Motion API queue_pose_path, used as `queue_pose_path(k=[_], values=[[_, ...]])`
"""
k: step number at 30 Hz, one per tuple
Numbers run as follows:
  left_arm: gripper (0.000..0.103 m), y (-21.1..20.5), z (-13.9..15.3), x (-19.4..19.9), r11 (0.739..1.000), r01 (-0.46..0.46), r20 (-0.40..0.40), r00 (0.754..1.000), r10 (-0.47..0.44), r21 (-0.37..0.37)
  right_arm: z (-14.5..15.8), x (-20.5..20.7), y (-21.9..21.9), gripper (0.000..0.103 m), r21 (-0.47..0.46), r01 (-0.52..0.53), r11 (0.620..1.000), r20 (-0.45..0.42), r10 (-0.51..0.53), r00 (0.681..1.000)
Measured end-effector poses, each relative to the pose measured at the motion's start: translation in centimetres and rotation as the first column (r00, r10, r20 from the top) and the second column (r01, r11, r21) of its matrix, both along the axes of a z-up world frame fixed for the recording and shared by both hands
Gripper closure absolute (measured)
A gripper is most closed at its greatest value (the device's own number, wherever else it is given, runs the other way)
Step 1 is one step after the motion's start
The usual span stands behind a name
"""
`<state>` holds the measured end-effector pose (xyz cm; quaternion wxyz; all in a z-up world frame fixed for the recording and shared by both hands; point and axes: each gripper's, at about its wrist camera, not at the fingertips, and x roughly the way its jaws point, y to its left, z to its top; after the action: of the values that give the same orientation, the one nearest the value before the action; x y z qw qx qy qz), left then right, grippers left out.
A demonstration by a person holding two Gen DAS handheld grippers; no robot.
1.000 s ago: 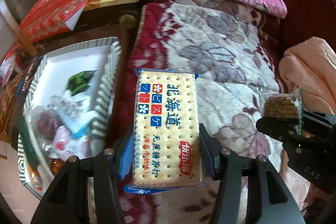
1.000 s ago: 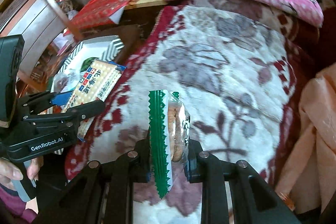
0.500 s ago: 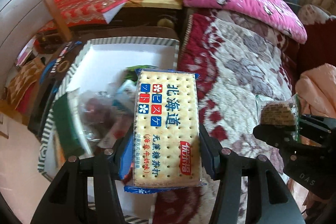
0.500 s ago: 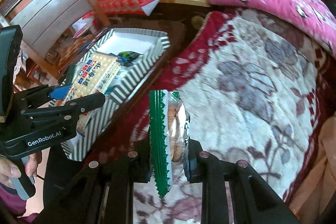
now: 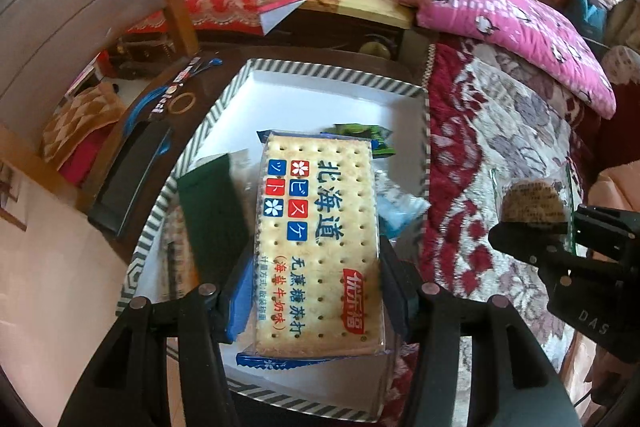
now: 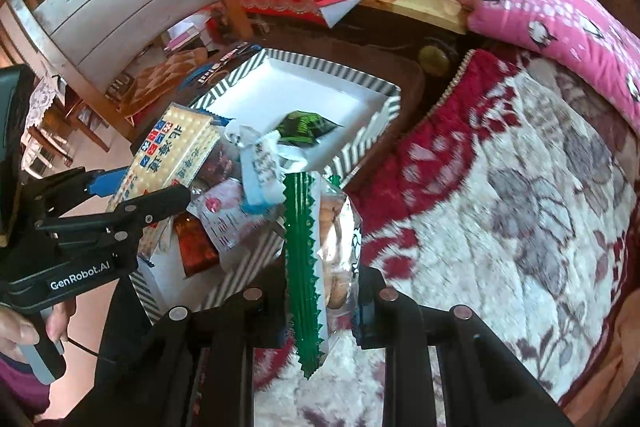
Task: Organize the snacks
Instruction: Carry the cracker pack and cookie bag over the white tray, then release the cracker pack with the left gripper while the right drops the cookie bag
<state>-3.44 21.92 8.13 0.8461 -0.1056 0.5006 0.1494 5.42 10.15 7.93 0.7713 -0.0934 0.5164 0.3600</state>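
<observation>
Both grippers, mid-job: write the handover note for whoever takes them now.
Left gripper: shut on the cracker pack, held over the striped tray.
Right gripper: shut on the green cookie pack, over the blanket by the tray's edge.
Done: several snacks lie in the tray.
Left: set both packs in the tray and let go.

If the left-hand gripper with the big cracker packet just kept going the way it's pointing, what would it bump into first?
Probably the snacks piled in the striped box. The left gripper points down over it, and the cracker packet in its fingers would likely meet the blue wrapper or green packet first; depth is unclear.
</observation>
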Motion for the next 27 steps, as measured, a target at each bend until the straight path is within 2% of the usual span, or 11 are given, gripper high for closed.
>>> queue_pose_path(k=[9,22,27], values=[[0.049,2.6,-0.6,-1.2,0.999,-0.051,-0.003,0.999,0.051,-0.012,0.1,0.7,4.1,0.079,-0.025,-0.063,0.998,0.011,0.064,0.998],[0.049,4.9,-2.3,-1.4,0.995,-0.097,-0.025,0.995,0.097,-0.025,-2.7,3.2,11.7,0.079,-0.16,-0.142,0.977,0.012,0.146,0.989],[0.049,4.9,-2.5,-1.1,0.995,-0.099,-0.028,0.995,0.098,-0.005,-2.9,3.8,13.5,0.078,-0.165,-0.156,0.974,0.011,0.16,0.987]])
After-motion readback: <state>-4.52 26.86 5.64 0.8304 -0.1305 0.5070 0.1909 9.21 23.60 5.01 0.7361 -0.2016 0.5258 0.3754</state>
